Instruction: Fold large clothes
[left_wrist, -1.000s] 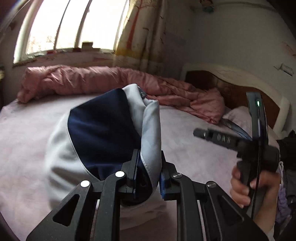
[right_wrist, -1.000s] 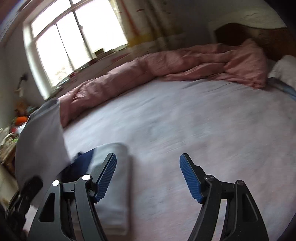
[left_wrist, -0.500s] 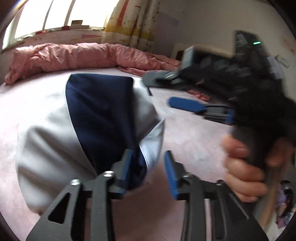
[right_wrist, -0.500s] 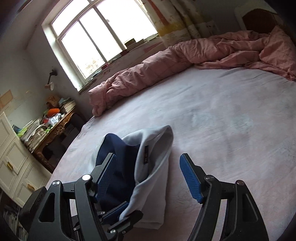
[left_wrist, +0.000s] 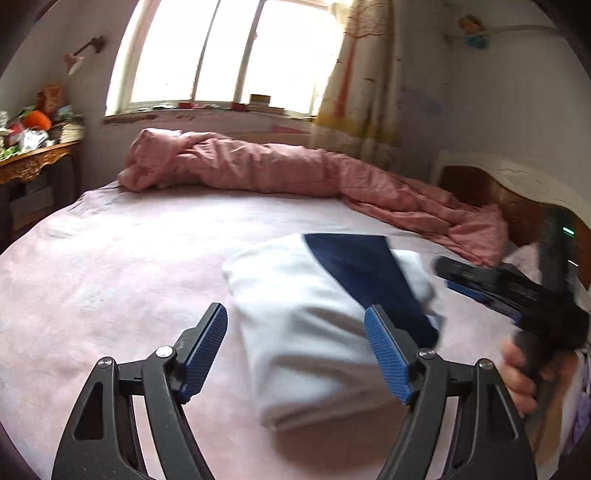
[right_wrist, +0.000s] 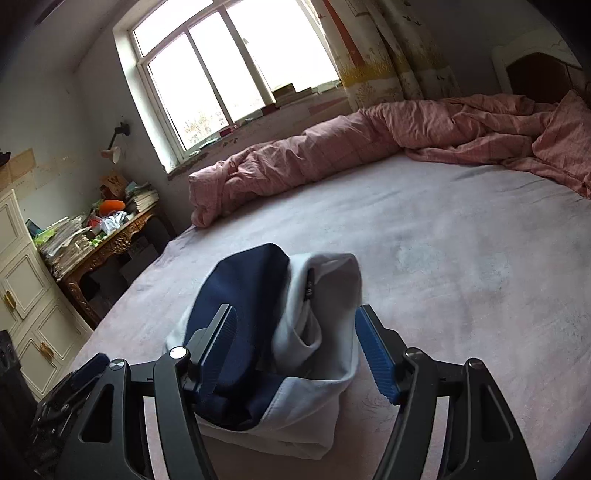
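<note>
The folded white-and-navy fabric garment (left_wrist: 332, 325) lies on the pale pink bed sheet (left_wrist: 110, 277), with the left gripper (left_wrist: 295, 350) just sprung wide open over it, pads off the cloth. Only the right wrist view shows the bundle's open end between the right gripper's (right_wrist: 295, 350) spread, slightly narrowing blue pads (right_wrist: 373, 350), which aren't squeezing it. Only the left view catches the hand (left_wrist: 521, 373) on the other tool; the rumpled pink quilt (right_wrist: 369, 147) runs along the far side.

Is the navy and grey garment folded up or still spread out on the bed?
Folded: the garment lies as a compact, layered bundle on the bed, with doubled edges showing.
</note>
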